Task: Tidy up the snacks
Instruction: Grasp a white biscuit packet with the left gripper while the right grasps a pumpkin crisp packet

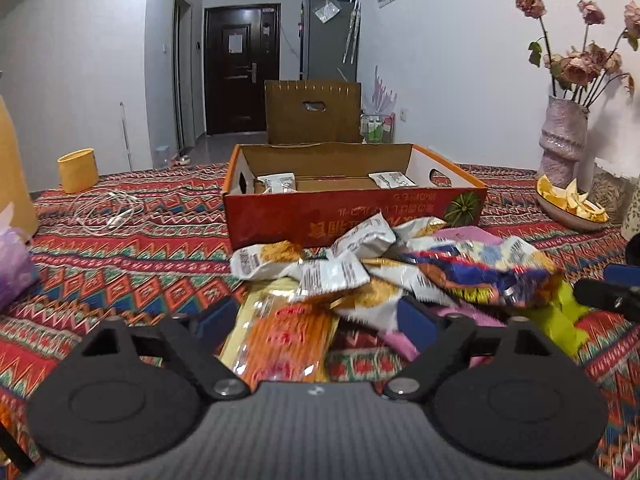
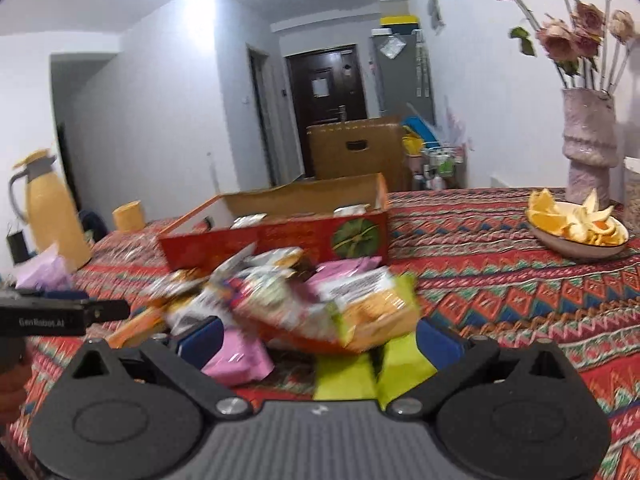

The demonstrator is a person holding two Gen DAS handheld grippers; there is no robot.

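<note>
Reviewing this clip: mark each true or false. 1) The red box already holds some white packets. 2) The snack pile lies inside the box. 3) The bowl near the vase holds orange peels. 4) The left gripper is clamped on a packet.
1) True: two white packets lie in the red box.
2) False: the snack pile lies on the tablecloth in front of the box.
3) True: the bowl beside the vase holds peels.
4) False: the left gripper is open, with an orange packet between its jaws, not pinched.
</note>
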